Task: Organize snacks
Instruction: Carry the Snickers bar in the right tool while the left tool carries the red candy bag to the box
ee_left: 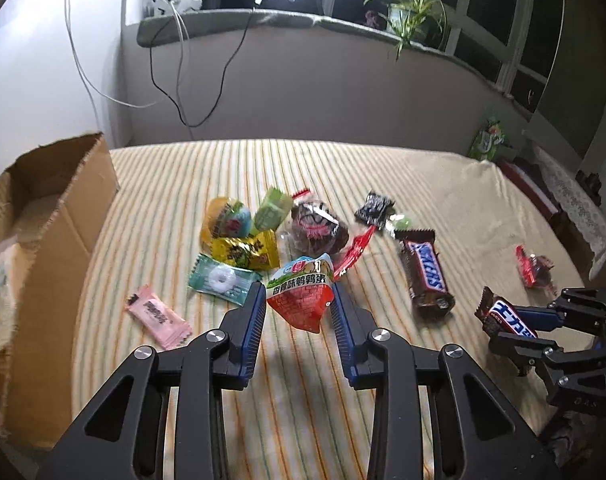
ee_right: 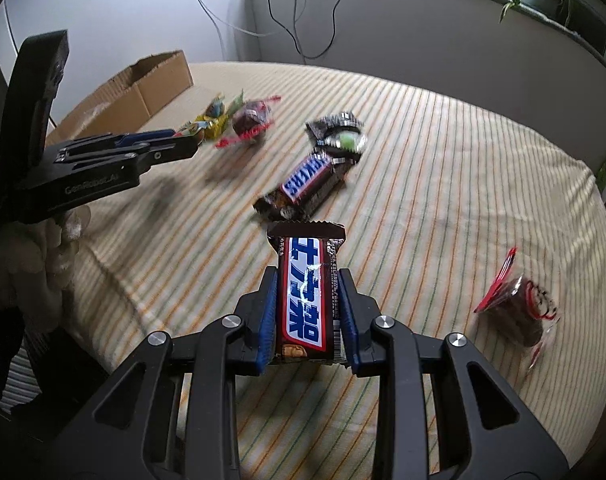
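My left gripper [ee_left: 297, 286] is shut on a red and white egg-snack packet [ee_left: 301, 304], held just above the striped bedcover [ee_left: 303, 392]. In the right wrist view my right gripper [ee_right: 307, 273] is shut on a Snickers bar [ee_right: 306, 296], gripped across its width, with one end sticking out past the fingertips. That held bar [ee_left: 507, 316] also shows at the right of the left wrist view. A second Snickers bar [ee_left: 425, 276] lies on the cover. Around it are a mint candy [ee_left: 223, 280], a pink candy [ee_left: 157, 316], a yellow packet [ee_left: 247, 254] and a wrapped brown cake [ee_left: 319, 228].
An open cardboard box [ee_left: 43, 220] stands on the left of the bed. Another wrapped brown cake [ee_right: 519, 312] lies alone on the right. A black packet [ee_left: 375, 206] lies beyond the loose bar. Cables hang on the wall behind, below a sill with a potted plant [ee_left: 411, 12].
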